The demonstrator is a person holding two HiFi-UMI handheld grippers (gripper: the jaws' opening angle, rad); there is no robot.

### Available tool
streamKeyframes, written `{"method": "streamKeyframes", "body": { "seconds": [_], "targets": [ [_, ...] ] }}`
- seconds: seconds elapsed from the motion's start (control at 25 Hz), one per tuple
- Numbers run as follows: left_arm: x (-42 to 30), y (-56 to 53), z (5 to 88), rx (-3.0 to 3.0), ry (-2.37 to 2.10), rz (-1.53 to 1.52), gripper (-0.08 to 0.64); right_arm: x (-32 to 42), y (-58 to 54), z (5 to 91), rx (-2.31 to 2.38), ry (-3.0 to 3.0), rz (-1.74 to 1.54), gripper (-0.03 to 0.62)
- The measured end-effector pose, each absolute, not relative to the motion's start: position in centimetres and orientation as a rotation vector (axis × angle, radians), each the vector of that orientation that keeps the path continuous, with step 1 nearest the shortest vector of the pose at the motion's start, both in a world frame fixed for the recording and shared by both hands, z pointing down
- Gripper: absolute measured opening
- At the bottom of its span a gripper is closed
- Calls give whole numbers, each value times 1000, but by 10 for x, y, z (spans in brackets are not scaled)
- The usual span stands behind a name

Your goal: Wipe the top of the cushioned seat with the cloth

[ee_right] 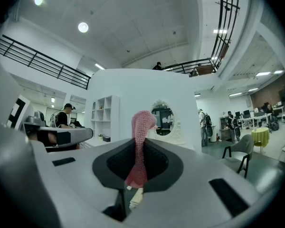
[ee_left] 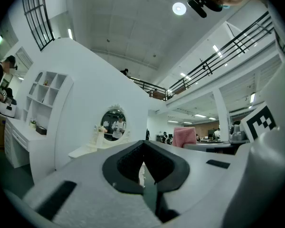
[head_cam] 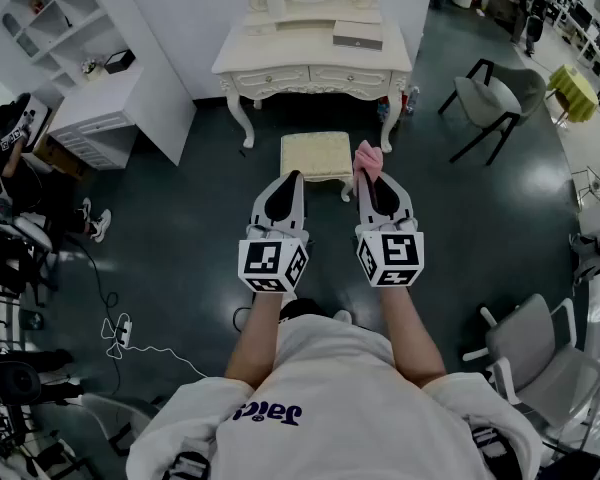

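Observation:
A cream cushioned seat (head_cam: 317, 155) stands on the dark floor in front of a white dressing table (head_cam: 315, 58). My right gripper (head_cam: 365, 173) is shut on a pink cloth (head_cam: 368, 157), which sticks up past the jaw tips, level with the seat's right edge. In the right gripper view the pink cloth (ee_right: 140, 146) stands pinched between the closed jaws of that gripper (ee_right: 137, 167). My left gripper (head_cam: 291, 177) hovers near the seat's front edge, shut with nothing in it. In its own view the left gripper (ee_left: 143, 163) shows jaws pressed together.
A white shelf unit and drawers (head_cam: 85, 88) stand at the left. A grey chair (head_cam: 495, 103) is at the right, another chair (head_cam: 540, 363) at lower right. A cable and power strip (head_cam: 120, 333) lie on the floor left. A person (head_cam: 5, 153) stands far left.

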State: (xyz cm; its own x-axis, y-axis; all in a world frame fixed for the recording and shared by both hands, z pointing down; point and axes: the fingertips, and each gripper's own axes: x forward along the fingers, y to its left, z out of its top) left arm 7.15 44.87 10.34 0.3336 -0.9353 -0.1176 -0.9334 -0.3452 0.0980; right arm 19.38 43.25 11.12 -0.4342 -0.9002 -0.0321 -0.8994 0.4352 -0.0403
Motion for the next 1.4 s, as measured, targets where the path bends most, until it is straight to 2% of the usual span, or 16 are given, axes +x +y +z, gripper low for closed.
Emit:
{"method": "streamKeyframes", "body": {
  "seconds": [0.6, 1.04, 1.4],
  "targets": [
    [54, 387, 117, 2516, -1795, -263, 15, 186, 371, 129, -1645, 2583, -126, 32],
    [-17, 215, 124, 2559, -1715, -293, 15, 100, 219, 127, -1644, 2656, -53, 34],
    [-80, 105, 171, 2546, -1603, -216, 15, 44, 108, 170, -1731, 2690, -225, 34]
  ]
}}
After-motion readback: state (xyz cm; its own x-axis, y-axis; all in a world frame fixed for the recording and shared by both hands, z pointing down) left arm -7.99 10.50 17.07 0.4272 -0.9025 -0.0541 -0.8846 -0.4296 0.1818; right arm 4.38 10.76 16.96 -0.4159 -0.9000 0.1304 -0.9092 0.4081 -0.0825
